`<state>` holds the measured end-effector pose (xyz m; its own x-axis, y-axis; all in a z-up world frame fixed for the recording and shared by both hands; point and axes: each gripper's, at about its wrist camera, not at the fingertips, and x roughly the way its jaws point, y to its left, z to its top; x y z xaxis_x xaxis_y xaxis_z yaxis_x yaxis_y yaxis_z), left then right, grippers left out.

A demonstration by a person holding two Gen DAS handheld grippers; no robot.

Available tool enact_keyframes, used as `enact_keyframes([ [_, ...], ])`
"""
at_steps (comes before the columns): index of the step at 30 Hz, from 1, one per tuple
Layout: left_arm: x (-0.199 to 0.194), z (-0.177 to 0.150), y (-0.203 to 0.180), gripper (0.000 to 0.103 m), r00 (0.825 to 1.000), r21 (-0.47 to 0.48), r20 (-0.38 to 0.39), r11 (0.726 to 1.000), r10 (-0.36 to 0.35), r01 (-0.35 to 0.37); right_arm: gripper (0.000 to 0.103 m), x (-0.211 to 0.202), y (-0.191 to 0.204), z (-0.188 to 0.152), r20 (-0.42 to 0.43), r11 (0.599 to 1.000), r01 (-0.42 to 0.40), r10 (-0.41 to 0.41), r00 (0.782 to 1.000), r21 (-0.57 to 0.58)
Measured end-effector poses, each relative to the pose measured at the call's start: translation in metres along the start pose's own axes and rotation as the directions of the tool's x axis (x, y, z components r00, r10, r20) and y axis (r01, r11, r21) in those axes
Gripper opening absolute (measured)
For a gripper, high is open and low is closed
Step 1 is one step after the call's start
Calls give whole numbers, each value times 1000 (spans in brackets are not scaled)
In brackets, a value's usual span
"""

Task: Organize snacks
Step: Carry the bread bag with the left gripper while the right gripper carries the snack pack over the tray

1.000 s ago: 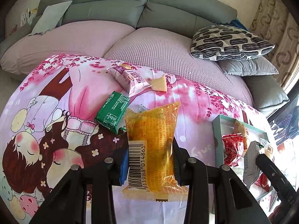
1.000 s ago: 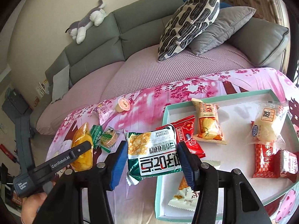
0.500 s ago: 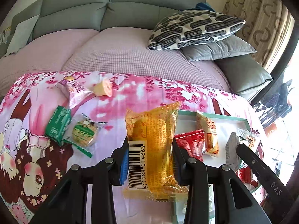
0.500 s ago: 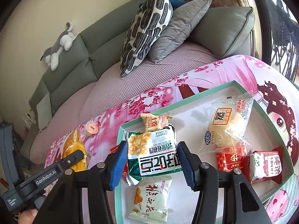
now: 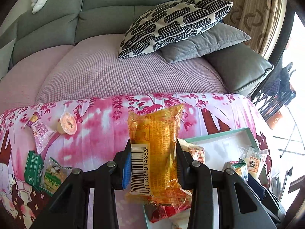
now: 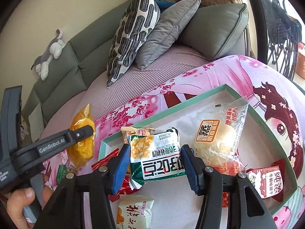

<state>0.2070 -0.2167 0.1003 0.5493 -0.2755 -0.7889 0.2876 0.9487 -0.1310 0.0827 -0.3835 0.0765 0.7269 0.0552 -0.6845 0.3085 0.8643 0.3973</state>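
My left gripper (image 5: 153, 164) is shut on an orange-yellow snack packet (image 5: 155, 148) with a barcode and holds it in the air by the left end of the teal-rimmed tray (image 5: 219, 134). The packet also shows in the right wrist view (image 6: 83, 139), in the left gripper (image 6: 76, 135). My right gripper (image 6: 155, 165) is shut on a green and white snack packet (image 6: 155, 152) and holds it above the tray (image 6: 171, 110). The tray holds several packets, among them a clear-wrapped bun (image 6: 219, 139) and a red one (image 6: 270, 179).
A pink cartoon cloth (image 5: 99, 118) covers the table. On its left lie a jelly cup (image 5: 67, 123), a purple packet (image 5: 39, 131), a dark green packet (image 5: 32, 167) and a light green packet (image 5: 52, 175). A grey sofa with cushions (image 5: 171, 22) stands behind.
Both grippers have swung right with their packets. The left one moved from over the loose snacks to the tray's left end; the right one moved further over the tray.
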Motion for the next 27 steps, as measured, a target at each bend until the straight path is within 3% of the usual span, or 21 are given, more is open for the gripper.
enact_keyframes([
  [9, 37, 0, -4, 40, 999, 17, -39, 1000, 19, -18, 57, 5, -6, 1, 9, 1000, 24, -24, 1000, 4],
  [27, 33, -35, -22, 40, 997, 5, -71, 1000, -11, 11, 57, 11, -29, -1, -21, 990, 132, -131, 991, 39],
])
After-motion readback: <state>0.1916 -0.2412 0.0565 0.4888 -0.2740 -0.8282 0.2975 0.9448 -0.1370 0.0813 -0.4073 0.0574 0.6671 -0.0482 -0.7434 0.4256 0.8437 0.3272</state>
